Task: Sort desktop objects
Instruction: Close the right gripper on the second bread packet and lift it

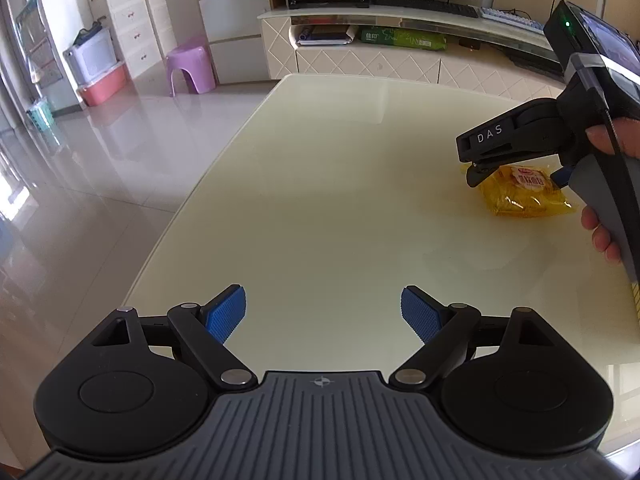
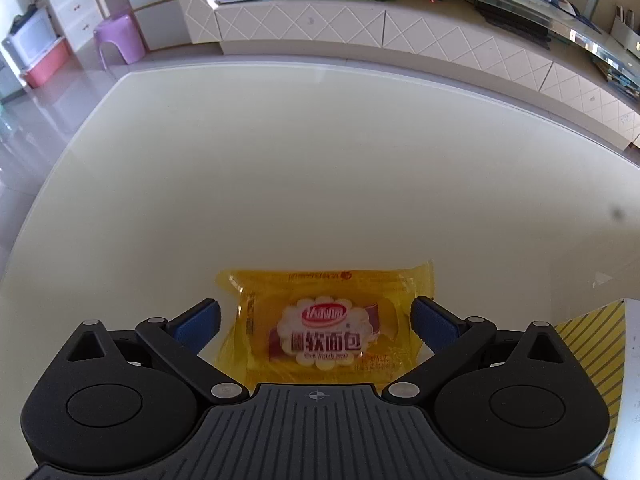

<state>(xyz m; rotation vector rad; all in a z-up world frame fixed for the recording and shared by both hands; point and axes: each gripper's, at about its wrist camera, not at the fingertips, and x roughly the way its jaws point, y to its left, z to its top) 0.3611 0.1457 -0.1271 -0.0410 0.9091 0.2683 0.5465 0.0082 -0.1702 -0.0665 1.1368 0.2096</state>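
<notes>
On the cream table [image 2: 320,160], the right claw [image 2: 316,320] straddles a yellow bread packet [image 2: 324,320].

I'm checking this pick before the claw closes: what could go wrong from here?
The right claw is open astride the bread packet, a puffy plastic wrapper; closing hard could squash the bread or let the slick film slip. The table is glossy, so a nudged packet may slide. The left claw is open over bare table and steadies nothing.

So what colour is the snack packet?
The packet is yellow with a white and red label, clearest in the right wrist view, between the open right gripper.
</notes>
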